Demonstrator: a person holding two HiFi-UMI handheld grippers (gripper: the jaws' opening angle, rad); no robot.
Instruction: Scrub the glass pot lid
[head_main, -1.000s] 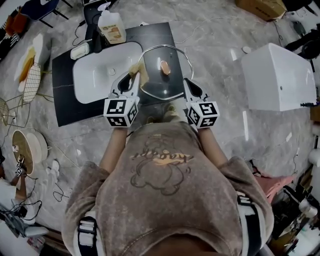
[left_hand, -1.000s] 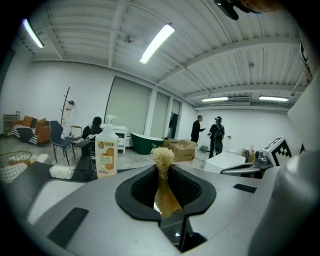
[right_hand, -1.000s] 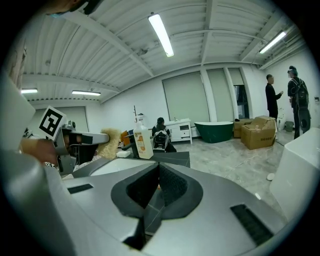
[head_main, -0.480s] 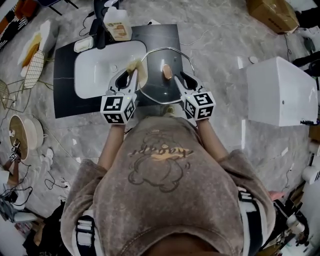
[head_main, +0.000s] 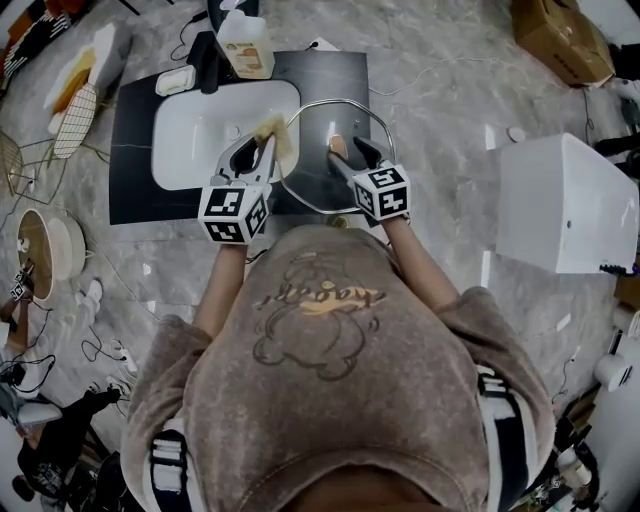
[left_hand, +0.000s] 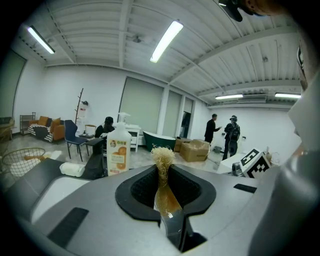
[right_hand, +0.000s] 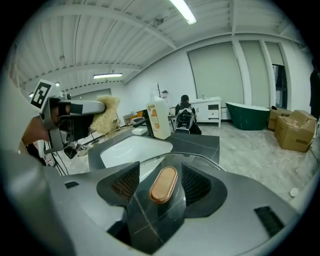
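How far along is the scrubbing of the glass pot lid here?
Done: the left gripper is shut on the scrubber. In hand: the right gripper has just been opening, the knob between its jaws, ungripped. Left: the scrubbing; the scrubber looks clear of the glass pot lid.

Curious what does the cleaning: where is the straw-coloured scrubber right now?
Head view, left of centre: the scrubber is pinched in the left gripper, at the left rim of the glass lid, beside the white sink.

Taupe short-sleeved T-shirt (head_main: 320, 340) with bear print, black shoulder straps (head_main: 168, 462); grey left tool (head_main: 260, 148) and right tool (head_main: 348, 153) carry black-and-white marker cubes (head_main: 233, 213).
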